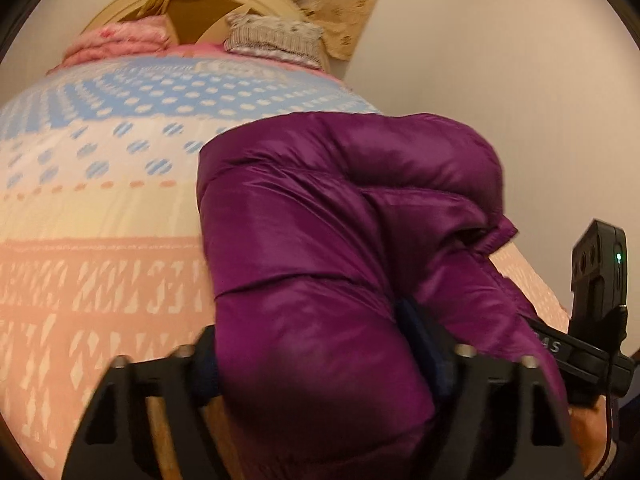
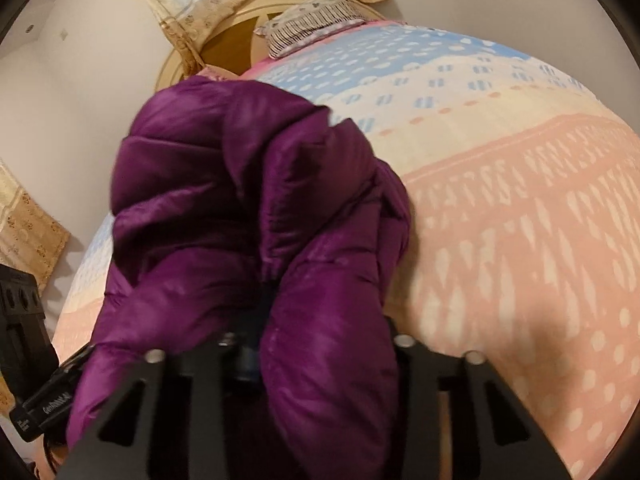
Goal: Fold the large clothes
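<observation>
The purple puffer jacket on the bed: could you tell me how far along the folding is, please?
Done: the purple puffer jacket is already bunched into a doubled-over bundle. In hand: the left gripper and right gripper each clamp a thick fold of it above the patterned bedspread. Left: laying it down flat and squaring it, since it still looks lumpy.

One purple puffer jacket (image 1: 320,220) is lying on one patterned bedspread (image 1: 100,208), with two pillows (image 1: 272,36) and two grippers (image 1: 320,364) showing.
</observation>
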